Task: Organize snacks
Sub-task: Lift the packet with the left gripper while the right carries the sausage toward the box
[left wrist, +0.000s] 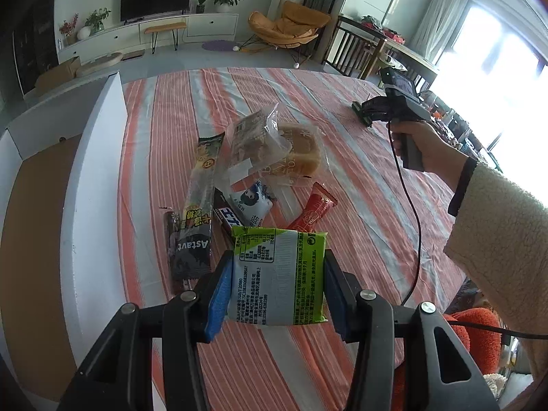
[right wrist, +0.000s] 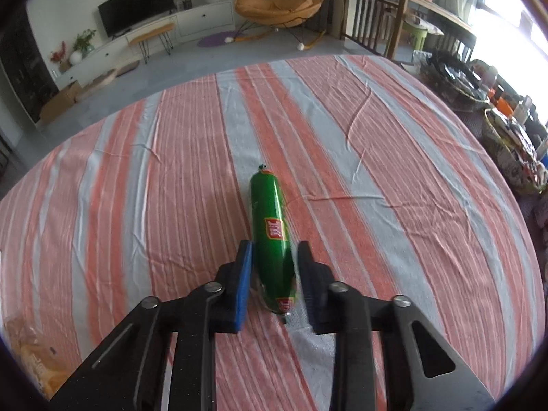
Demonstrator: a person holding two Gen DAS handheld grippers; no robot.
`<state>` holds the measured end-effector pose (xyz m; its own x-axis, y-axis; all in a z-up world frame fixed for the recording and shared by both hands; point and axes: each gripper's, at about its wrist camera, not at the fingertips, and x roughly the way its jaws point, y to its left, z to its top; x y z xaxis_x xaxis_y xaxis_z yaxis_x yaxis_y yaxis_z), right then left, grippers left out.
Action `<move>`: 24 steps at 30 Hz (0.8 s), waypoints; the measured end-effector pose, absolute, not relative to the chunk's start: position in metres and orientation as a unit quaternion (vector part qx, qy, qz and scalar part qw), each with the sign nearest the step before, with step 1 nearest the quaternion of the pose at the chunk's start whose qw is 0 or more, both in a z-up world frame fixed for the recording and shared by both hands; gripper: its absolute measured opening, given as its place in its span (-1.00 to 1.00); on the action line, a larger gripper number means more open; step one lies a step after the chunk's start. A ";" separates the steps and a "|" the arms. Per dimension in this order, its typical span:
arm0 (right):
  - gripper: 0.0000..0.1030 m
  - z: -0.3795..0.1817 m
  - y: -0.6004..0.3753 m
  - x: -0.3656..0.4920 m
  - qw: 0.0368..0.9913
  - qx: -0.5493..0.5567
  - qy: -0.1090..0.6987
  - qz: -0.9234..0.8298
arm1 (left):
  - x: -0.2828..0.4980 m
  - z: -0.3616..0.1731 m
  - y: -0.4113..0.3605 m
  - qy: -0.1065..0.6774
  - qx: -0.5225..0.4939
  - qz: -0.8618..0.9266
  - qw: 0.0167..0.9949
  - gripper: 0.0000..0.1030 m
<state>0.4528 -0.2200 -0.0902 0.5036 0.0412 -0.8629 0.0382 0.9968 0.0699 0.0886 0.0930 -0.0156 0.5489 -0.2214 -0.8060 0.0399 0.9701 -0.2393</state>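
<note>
My left gripper point(left wrist: 278, 275) is shut on a green and white snack packet point(left wrist: 279, 274), held above the striped cloth point(left wrist: 342, 137). Beyond it lies a pile of snacks: a long dark stick pack point(left wrist: 198, 205), a clear bag of pastry point(left wrist: 250, 140), a bread loaf in a bag point(left wrist: 301, 150), a small white pouch point(left wrist: 251, 202) and a red bar point(left wrist: 313, 214). My right gripper point(right wrist: 274, 257) straddles a green sausage point(right wrist: 272, 236) that lies on the cloth, its pads a little apart from the sausage's sides. In the left wrist view the right gripper point(left wrist: 363, 113) is low over the cloth at the far right.
A white box wall point(left wrist: 89, 205) with a brown floor stands along the left of the cloth. Baskets of clutter point(right wrist: 513, 150) sit off the table's right side. A yellow bagged snack point(right wrist: 30, 359) shows at the lower left of the right wrist view.
</note>
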 end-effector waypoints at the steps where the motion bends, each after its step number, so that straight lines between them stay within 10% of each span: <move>1: -0.55 -0.089 -0.224 0.449 0.867 0.052 0.496 -0.002 | 0.089 -0.016 0.094 0.469 -0.098 -0.074 0.874 -0.05; 24: -0.56 -0.071 -0.206 0.174 0.726 0.448 0.460 0.246 | 0.049 -0.005 0.089 0.448 -0.121 -0.108 0.879 -0.05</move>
<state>0.1740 -0.2063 -0.0705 0.4554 0.7699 -0.4469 0.0546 0.4769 0.8772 0.0494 0.0892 -0.0045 0.5744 -0.2991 -0.7620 0.0812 0.9471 -0.3106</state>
